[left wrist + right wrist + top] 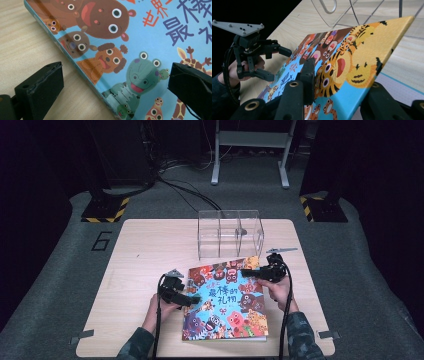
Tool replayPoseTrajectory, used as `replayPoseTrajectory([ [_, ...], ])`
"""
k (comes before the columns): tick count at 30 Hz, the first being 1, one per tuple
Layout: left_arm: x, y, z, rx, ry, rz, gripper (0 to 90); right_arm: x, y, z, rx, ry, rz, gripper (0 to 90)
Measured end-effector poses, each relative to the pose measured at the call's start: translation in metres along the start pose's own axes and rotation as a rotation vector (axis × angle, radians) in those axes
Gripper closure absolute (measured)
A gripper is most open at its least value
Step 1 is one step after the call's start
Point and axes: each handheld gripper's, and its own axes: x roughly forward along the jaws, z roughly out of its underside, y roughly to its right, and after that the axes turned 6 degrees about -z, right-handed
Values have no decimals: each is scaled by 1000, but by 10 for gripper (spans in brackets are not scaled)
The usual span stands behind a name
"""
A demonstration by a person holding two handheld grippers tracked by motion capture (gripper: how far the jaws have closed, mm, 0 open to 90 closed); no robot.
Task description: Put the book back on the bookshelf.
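A picture book (225,300) with a bright cartoon-animal cover lies on the wooden table (150,245). My right gripper (247,273) is shut on the front cover's far right edge. In the right gripper view the cover (352,57) tilts up between my jaws (342,92), with a pale page showing beneath it. My left gripper (192,300) stands open at the book's left edge. In the left gripper view its jaws (116,82) straddle the spine, one over bare wood, the other over the cover (112,37), neither pressing. The left gripper (277,64) also appears in the right gripper view.
A clear plastic box (229,234) with three compartments stands just beyond the book, close to the raised cover (342,12). Bare wood (25,50) lies to the left of the book. Dark floor, cables and stand feet surround the table.
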Motion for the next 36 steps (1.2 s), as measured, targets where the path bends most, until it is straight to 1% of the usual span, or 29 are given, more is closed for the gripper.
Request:
replayPoseTrajectory([
  [1,0,0,0,0,0,0,0,0,0,0,0,0,0,661],
  [2,0,1,-1,-16,1,3,1,-1,-1,1,-11,7,3,661],
  [3,0,1,-1,-16,1,3,1,-1,-1,1,-11,7,3,661],
  [4,-1,-1,-2,1,7,-4,1,-2,-2,1,-13,8,3,661],
  [6,0,0,-2,-3,7,-5,1,-2,-4,1,-29,18,3,660],
  [7,0,0,-2,-3,7,-5,1,-2,-4,1,-29,18,3,660],
  [8,0,0,-1,-7,8,-8,0,-3,-6,1,-46,25,-1,660],
  [9,0,1,-1,-11,8,-8,0,-3,-6,1,-46,25,-1,660],
  [11,1,0,-2,-6,14,-9,1,-4,-8,1,-77,37,-6,660],
  [12,1,-1,-3,-10,15,2,0,-5,-9,0,-82,37,-2,660],
  [13,1,0,-3,-23,18,4,0,-5,-10,0,-91,39,-5,660],
  [15,1,-1,-4,-22,13,9,0,-5,-11,0,-92,40,-5,659],
  [16,1,-1,-6,-21,21,6,0,-6,-12,0,-100,44,-6,660],
  [17,1,0,-8,-32,20,17,0,-6,-13,0,-105,47,-11,660],
  [18,0,0,-9,-21,21,16,0,-6,-13,0,-114,50,-12,660],
  [19,0,0,-9,-21,21,16,0,-6,-13,0,-114,50,-12,660],
  [20,0,0,-11,-18,11,25,0,-6,-14,-1,-122,53,-16,660],
  [21,1,1,-13,-24,12,39,0,-7,-15,-1,-136,60,-18,660],
  [24,1,2,-14,-27,20,50,0,-8,-18,-2,-152,64,-21,660],
  [27,2,1,-13,-34,24,58,0,-8,-18,-2,-156,66,-21,660],
  [28,3,-1,-13,-44,25,85,0,-7,-18,-2,-156,67,-25,660],
  [29,4,-1,-13,-52,29,96,0,-7,-19,-2,-161,69,-26,660],
  [31,5,-1,-13,-55,35,99,0,-7,-19,-2,-161,70,-28,660],
  [32,5,-1,-13,-63,34,104,0,-7,-19,-2,-171,71,-32,660],
  [36,5,-1,-13,-59,32,100,0,-7,-18,-2,-160,69,-30,659],
])
